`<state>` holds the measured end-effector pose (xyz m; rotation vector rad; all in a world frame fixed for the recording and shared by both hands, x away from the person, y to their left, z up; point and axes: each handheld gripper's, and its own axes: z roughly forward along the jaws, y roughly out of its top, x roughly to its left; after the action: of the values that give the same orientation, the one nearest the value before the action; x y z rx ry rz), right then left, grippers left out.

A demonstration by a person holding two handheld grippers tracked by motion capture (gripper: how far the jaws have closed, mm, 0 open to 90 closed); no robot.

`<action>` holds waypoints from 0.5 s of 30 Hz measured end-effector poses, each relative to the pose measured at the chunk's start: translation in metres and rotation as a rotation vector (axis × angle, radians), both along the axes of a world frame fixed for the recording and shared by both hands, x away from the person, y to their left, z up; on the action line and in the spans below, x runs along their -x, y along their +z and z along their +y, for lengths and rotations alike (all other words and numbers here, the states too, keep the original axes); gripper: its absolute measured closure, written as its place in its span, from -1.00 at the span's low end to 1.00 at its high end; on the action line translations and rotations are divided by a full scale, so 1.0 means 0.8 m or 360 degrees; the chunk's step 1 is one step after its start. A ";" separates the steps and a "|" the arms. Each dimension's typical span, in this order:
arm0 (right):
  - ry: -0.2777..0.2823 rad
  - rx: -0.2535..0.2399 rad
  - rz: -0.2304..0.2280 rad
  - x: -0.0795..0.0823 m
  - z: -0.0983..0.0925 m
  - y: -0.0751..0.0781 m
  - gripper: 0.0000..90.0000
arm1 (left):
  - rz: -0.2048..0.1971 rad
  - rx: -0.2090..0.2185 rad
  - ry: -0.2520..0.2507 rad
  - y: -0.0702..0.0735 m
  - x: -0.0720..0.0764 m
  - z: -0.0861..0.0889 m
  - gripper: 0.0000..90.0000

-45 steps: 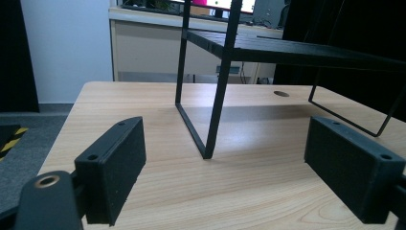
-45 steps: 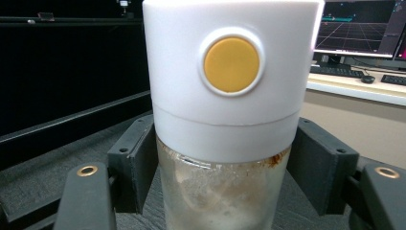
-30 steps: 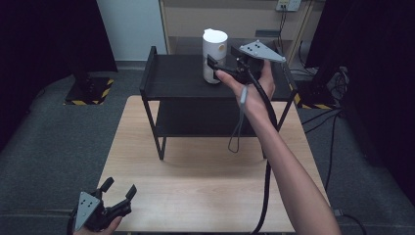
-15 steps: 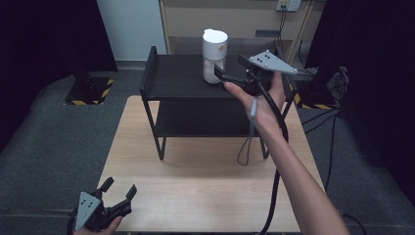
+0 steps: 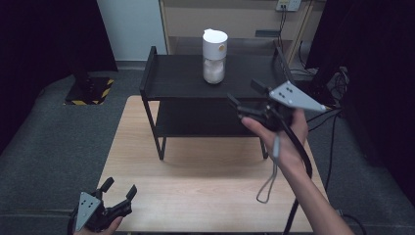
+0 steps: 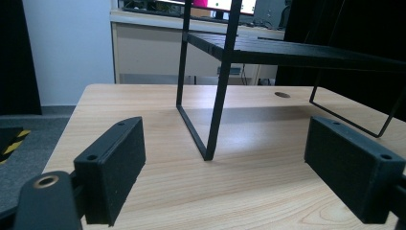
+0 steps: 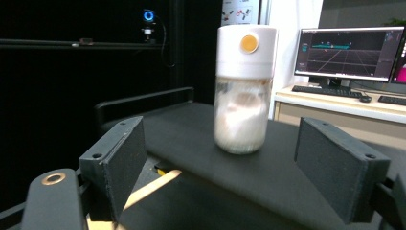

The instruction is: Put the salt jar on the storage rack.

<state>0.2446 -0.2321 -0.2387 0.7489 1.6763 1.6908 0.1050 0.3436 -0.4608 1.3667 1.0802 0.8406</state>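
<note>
The jar (image 5: 215, 57) stands upright on the top deck of the black rack (image 5: 171, 78), at about twelve o'clock from the table's middle, well inside the deck's edges with bare black surface all round it. The right gripper (image 5: 247, 98) hangs off the rack's front right corner, at roughly four o'clock from the jar, jaws apart and nothing between them. Clear air lies between them and the jar. Down at seven o'clock, the left gripper (image 5: 119, 194) sits over the near left corner of the wooden table (image 5: 205, 196), jaws also spread, gripping nothing. There's plenty of bare tabletop in front of the rack, right across the near half.

The right gripper view looks level at the jar (image 7: 244, 88): white lid with an orange dot, clear body with pale contents, and the deck's front lip just below it. The left gripper view goes low instead, showing the rack's thin leg (image 6: 218, 91) planted on the wood, with open space under the lower shelf.
</note>
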 end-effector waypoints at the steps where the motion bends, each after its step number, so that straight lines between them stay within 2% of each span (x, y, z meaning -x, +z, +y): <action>1: 0.0007 0.0002 -0.0008 0.013 -0.007 -0.007 -0.59 | -0.0003 0.0001 0.0001 0.000 0.000 0.000 -0.72; 5: 0.0011 0.0011 0.0048 0.069 -0.035 -0.042 -0.60 | -0.0009 -0.0001 0.0006 0.000 0.001 0.000 -0.72; 7: 0.0000 0.0010 0.0070 0.099 -0.046 -0.067 -0.60 | -0.0007 0.0004 0.0007 0.000 0.000 -0.001 -0.72; 8: -0.0031 0.0037 0.0082 0.129 -0.055 -0.093 -0.60 | -0.0006 0.0005 0.0007 0.000 0.000 -0.001 -0.72; 9: -0.0031 0.0037 0.0082 0.129 -0.055 -0.093 -0.60 | -0.0004 0.0006 0.0008 0.000 0.000 -0.002 -0.72; 11: -0.0075 0.0055 0.0097 0.156 -0.062 -0.122 -0.61 | -0.0007 0.0000 0.0008 0.000 0.001 -0.003 -0.72; 15: -0.0216 0.0057 0.0138 0.209 -0.073 -0.183 -0.63 | -0.0020 -0.0010 0.0003 0.000 0.002 -0.005 -0.72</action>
<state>0.0773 -0.2903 -0.3854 0.9097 1.6694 1.5509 0.1034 0.3397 -0.4606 1.3642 1.0701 0.8537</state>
